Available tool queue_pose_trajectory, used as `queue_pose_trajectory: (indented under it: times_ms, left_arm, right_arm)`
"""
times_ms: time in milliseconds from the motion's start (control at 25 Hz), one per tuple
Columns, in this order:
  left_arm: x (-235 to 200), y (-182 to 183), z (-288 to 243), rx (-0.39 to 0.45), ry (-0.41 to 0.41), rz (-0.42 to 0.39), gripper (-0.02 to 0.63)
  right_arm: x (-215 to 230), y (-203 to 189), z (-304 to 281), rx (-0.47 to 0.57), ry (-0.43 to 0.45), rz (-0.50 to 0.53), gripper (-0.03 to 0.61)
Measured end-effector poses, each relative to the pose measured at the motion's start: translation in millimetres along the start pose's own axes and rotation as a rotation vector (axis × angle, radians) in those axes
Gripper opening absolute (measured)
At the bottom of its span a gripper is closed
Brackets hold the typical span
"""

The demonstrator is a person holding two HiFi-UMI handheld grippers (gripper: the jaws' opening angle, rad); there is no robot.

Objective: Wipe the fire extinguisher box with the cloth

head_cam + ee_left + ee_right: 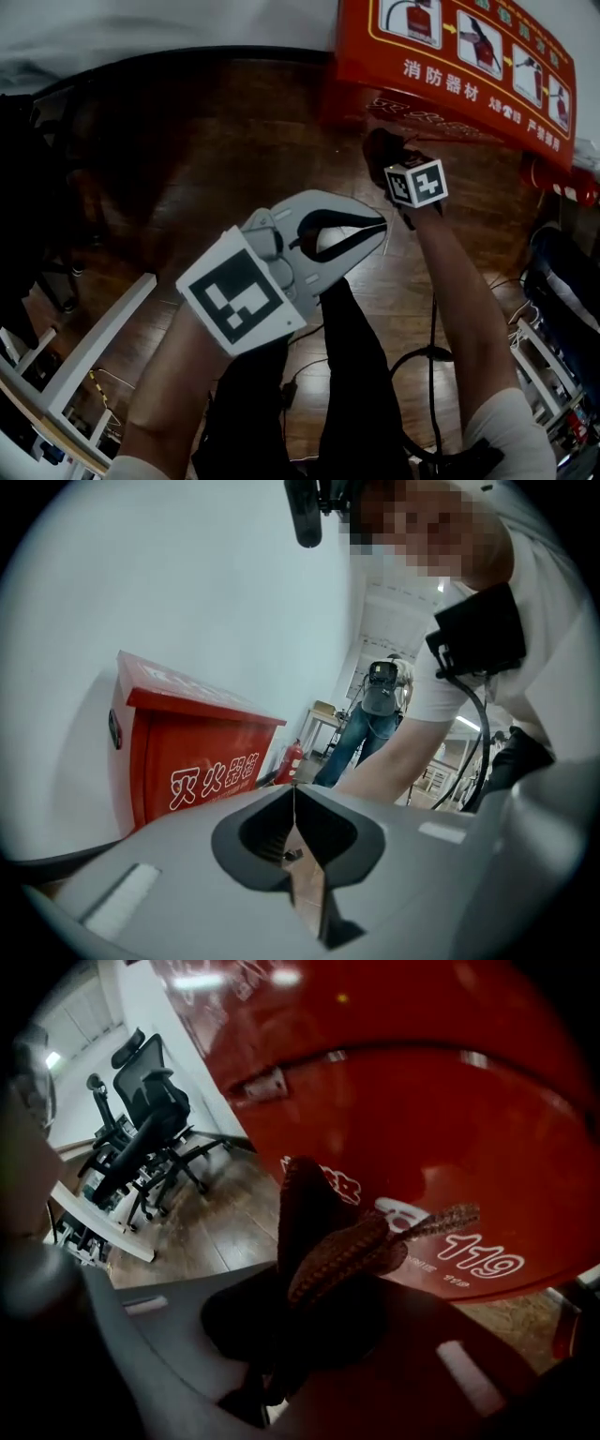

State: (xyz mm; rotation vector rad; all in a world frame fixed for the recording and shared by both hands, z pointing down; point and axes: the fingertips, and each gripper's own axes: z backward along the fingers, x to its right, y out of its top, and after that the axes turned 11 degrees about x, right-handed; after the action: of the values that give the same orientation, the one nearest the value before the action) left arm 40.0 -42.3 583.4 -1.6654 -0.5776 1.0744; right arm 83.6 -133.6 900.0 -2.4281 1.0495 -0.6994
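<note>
Centrally in the head view, the left hand-held gripper (379, 226) is hanging with its jaws pressed together. At upper right, the right hand-held gripper (392, 167) is holding the cloth (379, 147) just beside the fire extinguisher box (450, 66). In the left gripper view, the jaw tips are meeting with nothing between them. In the right gripper view, the jaws are pinching the dark cloth before the red box.

Red box (450, 56); dark brown cloth (333, 1241)
</note>
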Motion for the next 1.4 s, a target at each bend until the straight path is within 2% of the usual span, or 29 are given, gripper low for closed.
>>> queue_pose_trajectory:
  times_ms: [80,240,400,640,760,960,1160,1400]
  left_arm:
    - [4.8,13.4,5.3,0.011,0.003,-0.001,0.005]
    - [16.1,46.4,21.5,0.029,0.023,-0.017,0.005]
    - [31.0,81.7,40.7,0.040,0.039,-0.034,0.005]
    - [43.6,113.6,67.5,0.050,0.061,-0.056,0.005]
    - [44.8,115.3,77.6,0.049,0.072,-0.050,0.005]
    - [34.9,103.4,89.4,0.065,0.098,-0.041,0.005]
    - [22.7,85.3,98.8,0.095,0.128,-0.017,0.005]
    - [5.7,60.3,99.6,0.102,0.147,0.012,0.005]
  right_arm:
    - [-22.1,18.6,24.0,0.023,0.018,0.032,0.051]
    - [-76.4,81.6,82.9,0.115,0.055,0.112,0.051]
    - [-121.7,134.1,131.3,0.188,0.071,0.123,0.051]
    - [-135.9,179.4,152.9,0.247,0.037,0.120,0.051]
    - [-128.8,181.5,141.1,0.238,0.021,0.091,0.051]
    - [-106.9,163.9,99.8,0.213,-0.007,0.066,0.051]
    - [-88.0,133.2,49.6,0.195,-0.021,0.048,0.051]
    - [-62.2,90.2,-11.2,0.117,-0.043,0.044,0.051]
